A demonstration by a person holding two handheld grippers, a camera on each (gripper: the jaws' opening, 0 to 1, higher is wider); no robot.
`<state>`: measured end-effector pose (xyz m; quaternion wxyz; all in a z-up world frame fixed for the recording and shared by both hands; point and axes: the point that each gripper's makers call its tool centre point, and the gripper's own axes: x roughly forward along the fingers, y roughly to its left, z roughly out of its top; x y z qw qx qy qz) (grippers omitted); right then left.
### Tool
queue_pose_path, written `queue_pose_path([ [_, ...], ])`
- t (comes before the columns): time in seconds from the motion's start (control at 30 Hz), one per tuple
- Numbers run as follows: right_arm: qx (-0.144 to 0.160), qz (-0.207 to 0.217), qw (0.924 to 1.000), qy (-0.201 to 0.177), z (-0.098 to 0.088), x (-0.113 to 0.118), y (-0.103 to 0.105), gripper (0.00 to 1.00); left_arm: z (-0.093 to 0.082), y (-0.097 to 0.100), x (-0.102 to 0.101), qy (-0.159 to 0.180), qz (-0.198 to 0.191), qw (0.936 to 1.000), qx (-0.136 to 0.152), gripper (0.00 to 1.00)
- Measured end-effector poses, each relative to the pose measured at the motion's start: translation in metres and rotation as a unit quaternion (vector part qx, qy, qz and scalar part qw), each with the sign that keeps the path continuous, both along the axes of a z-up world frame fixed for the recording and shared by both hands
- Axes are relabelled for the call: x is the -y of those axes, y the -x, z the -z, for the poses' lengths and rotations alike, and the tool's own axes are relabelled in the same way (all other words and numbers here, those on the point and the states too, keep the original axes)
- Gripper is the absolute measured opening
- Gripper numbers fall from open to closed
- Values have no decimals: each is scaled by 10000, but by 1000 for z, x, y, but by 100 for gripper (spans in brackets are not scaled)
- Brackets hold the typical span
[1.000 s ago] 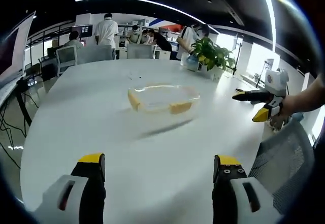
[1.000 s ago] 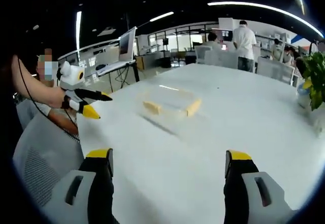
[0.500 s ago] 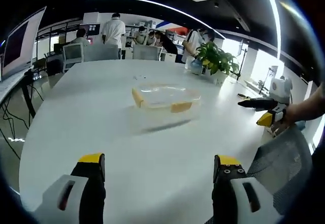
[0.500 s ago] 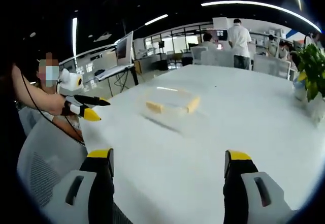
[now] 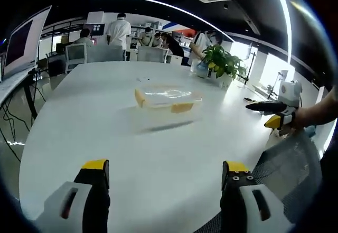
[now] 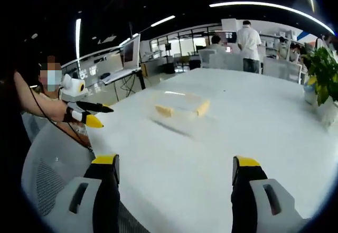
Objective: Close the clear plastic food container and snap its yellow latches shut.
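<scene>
A clear plastic food container with yellow latches sits on the white table, well beyond my left gripper, which is open and holds nothing. In the right gripper view the same container lies far ahead of my right gripper, also open and empty. The right gripper appears at the right edge of the left gripper view, held off the table's side. The left gripper appears at the left of the right gripper view, likewise away from the container.
A potted plant stands at the far end of the table beyond the container. A mesh chair back is close at the near edge. Chairs, desks and several people are in the background.
Both cameras have pulled back slightly, so the container looks a little farther off. The container itself has not moved and both grippers stay open.
</scene>
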<state>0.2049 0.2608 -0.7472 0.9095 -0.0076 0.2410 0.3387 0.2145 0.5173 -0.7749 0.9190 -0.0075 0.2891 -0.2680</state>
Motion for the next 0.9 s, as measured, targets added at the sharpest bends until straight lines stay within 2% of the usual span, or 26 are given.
queue_pose_path([
  [0.13, 33, -127, 9999, 39, 2, -5, 3, 86, -1, 6, 1, 70, -55, 10000, -13, 85],
  [0.33, 72, -170, 9998, 24, 2, -7, 4, 85, 3, 12, 3, -26, -50, 10000, -36, 85],
  [0.5, 0, -126, 9999, 40, 6, -4, 3, 85, 4, 13, 2, -104, -60, 9999, -35, 85],
  [0.63, 109, -4, 9999, -17, 0, 0, -1, 83, 4, 11, 2, -133, -62, 9999, 23, 84],
  [0.77, 22, -59, 9999, 135, 7, -1, 3, 84, 10, 14, -3, -209, -120, 9997, -55, 82],
  [0.9, 75, -113, 9998, 123, 5, -3, 4, 85, 7, 13, -3, -255, -127, 9996, 36, 82],
])
